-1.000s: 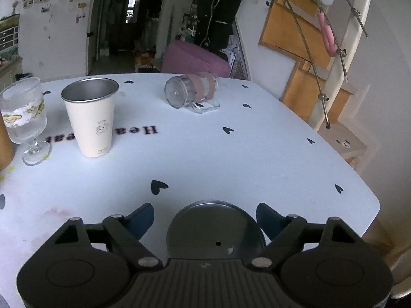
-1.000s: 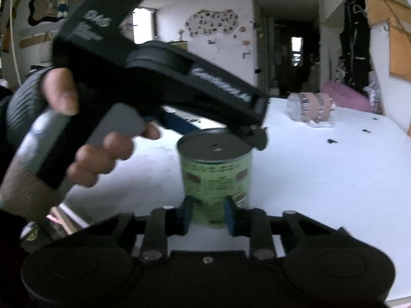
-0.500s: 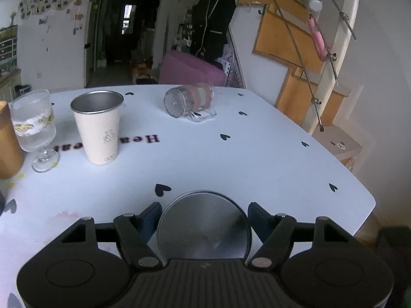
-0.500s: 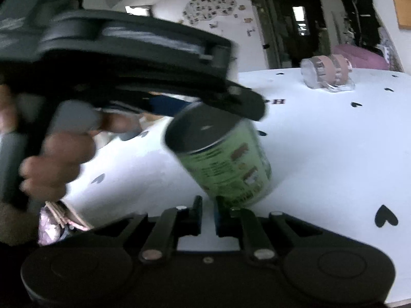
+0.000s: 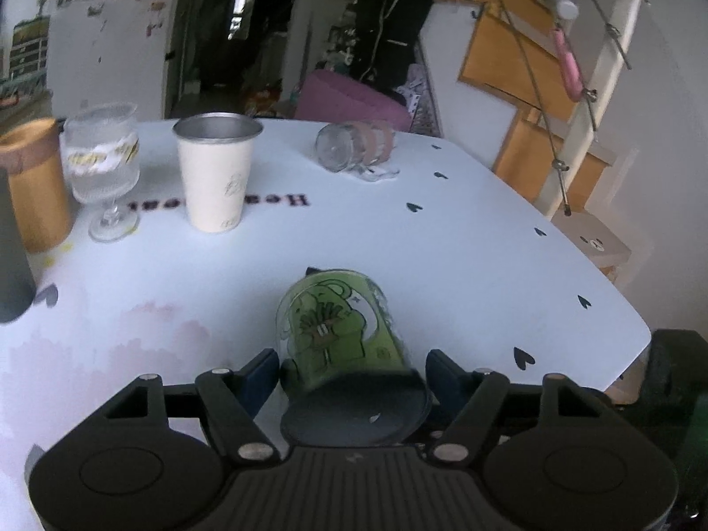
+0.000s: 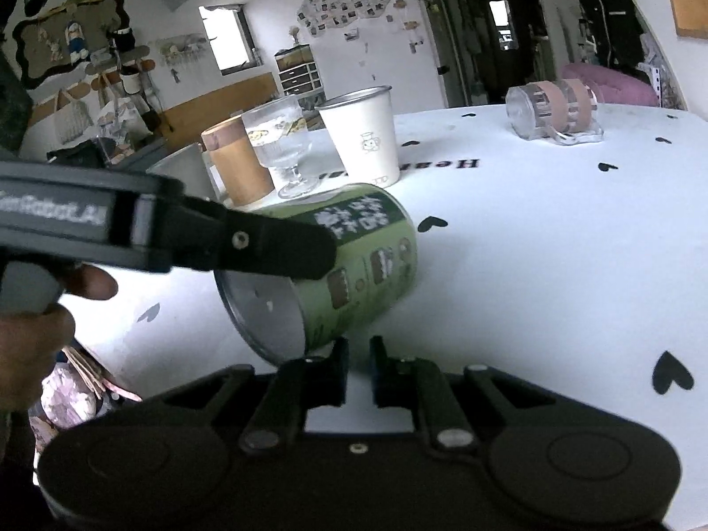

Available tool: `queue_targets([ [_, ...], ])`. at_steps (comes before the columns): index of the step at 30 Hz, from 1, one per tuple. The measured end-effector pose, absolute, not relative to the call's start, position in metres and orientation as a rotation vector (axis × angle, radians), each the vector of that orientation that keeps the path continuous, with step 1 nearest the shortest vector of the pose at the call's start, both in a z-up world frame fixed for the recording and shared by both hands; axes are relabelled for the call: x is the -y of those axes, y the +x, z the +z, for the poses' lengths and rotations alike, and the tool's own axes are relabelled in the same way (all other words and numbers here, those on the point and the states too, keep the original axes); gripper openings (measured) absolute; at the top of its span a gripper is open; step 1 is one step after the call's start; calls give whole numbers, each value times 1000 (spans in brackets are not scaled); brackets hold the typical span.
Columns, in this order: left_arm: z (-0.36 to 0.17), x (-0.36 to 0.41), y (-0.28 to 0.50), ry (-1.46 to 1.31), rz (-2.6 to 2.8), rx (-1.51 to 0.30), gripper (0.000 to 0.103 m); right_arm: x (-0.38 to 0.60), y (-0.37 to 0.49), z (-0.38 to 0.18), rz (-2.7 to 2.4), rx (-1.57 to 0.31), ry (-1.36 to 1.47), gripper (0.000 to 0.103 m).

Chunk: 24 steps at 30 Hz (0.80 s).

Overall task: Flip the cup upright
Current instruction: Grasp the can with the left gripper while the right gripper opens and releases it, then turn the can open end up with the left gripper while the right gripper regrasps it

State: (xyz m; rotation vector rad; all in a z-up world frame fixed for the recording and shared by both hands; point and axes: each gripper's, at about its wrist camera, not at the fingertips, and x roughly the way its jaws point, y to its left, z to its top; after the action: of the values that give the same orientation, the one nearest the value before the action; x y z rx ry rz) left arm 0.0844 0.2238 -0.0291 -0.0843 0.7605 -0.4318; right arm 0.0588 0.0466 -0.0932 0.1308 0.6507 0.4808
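Your left gripper [image 5: 352, 365], jaws clamped on the green cup [image 5: 338, 332], has tipped it from base-up onto its side; the flip is halfway. Your right gripper [image 6: 356, 369] hangs nearly closed, empty.

The black two-finger left gripper [image 5: 354, 374] had its blue-padded fingers [image 5: 261, 376] spread wide and pressed against both sides of the green printed metal cup [image 5: 336, 332], holding it tilted. From the right wrist view, the person's bare left hand [image 6: 35, 314] wrapped the grey handle, one fingertip resting on the trigger. The black two-finger right gripper [image 6: 358, 371] sat low and just beside, its blue-padded fingers [image 6: 338, 371] drawn nearly together with only a sliver between them, gripping nothing.
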Motion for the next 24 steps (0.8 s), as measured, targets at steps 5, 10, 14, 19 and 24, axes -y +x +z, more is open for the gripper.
queue_targets([
  [5, -33, -231, 83, -106, -427, -765, 72, -19, 62, -87, 387, -656, 189, 28],
  [10, -38, -236, 82, -119, -420, -777, 72, 14, 84, -77, 358, -695, 418, 41],
  [14, -42, -237, 82, -124, -418, -785, 72, 18, 105, -68, 415, -735, 553, 63],
  [19, -42, -238, 82, -123, -420, -782, 72, 1, 133, -63, 467, -808, 646, 73],
  [24, -42, -238, 81, -117, -426, -779, 72, -15, 162, -75, 497, -928, 715, 74],
])
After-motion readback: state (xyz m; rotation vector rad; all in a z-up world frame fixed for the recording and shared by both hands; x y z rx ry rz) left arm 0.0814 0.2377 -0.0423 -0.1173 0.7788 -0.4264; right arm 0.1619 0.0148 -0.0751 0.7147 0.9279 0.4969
